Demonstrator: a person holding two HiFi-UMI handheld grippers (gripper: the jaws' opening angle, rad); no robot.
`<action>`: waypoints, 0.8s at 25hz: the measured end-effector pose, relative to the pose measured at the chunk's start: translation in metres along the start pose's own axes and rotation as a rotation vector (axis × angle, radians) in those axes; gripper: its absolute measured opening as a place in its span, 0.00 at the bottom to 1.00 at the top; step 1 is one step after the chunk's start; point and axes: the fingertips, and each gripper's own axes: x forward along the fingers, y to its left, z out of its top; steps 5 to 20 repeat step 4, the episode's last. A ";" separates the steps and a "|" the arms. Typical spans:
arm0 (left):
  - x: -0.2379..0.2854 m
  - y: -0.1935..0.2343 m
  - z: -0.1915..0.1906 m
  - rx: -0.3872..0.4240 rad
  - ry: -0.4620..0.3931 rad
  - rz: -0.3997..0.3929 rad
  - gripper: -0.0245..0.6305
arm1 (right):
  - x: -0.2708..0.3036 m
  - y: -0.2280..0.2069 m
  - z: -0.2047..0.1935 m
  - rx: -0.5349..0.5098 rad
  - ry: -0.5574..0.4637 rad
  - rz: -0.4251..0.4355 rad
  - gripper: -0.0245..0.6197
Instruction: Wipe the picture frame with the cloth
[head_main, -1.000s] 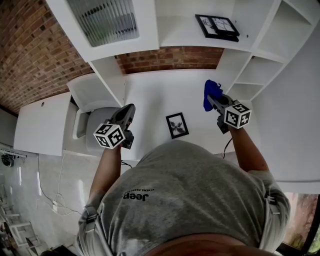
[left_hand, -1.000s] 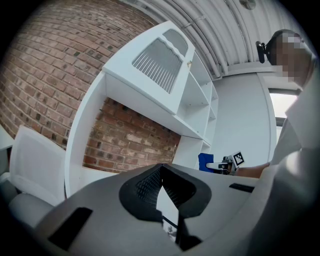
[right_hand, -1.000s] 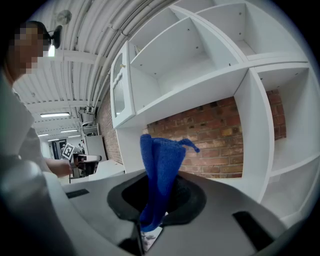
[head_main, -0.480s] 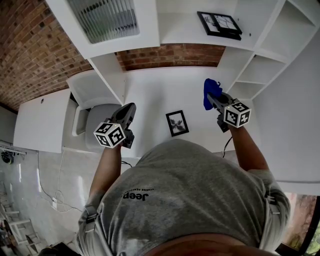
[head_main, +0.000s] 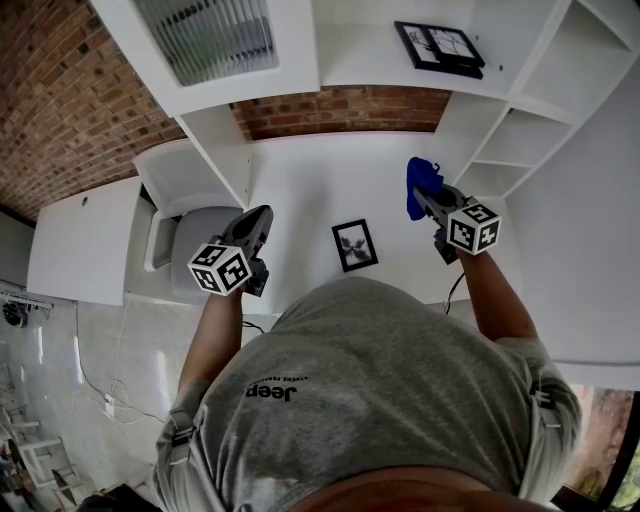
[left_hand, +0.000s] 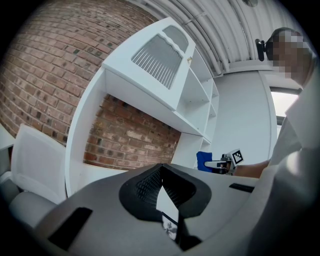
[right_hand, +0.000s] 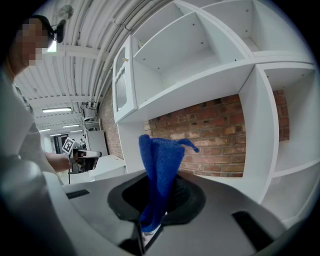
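Left gripper (head_main: 258, 222): your jaws are closed on nothing.
Picture frame (head_main: 354, 246): lies flat on the white desk (head_main: 300, 190) between your grippers, untouched.
Right gripper (head_main: 428, 200): your jaws pinch the blue cloth (head_main: 420, 178).
Progress: you have the cloth; the wiping is not begun.

Small black picture frame (head_main: 354, 246) flat on white table (head_main: 300, 190), centre; blue cloth (head_main: 420, 185) bunched upright in right tool (head_main: 427, 199), right.

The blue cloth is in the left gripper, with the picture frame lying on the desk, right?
No: the blue cloth is in the right gripper, as the right gripper view shows. The picture frame does lie on the desk.
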 end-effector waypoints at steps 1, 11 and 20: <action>0.000 0.000 0.000 0.000 0.001 -0.001 0.07 | 0.000 0.000 -0.001 -0.001 0.002 -0.001 0.12; 0.000 -0.001 -0.001 0.001 0.006 -0.003 0.07 | -0.001 -0.001 -0.002 -0.002 0.006 -0.003 0.12; 0.000 -0.001 -0.001 0.001 0.006 -0.003 0.07 | -0.001 -0.001 -0.002 -0.002 0.006 -0.003 0.12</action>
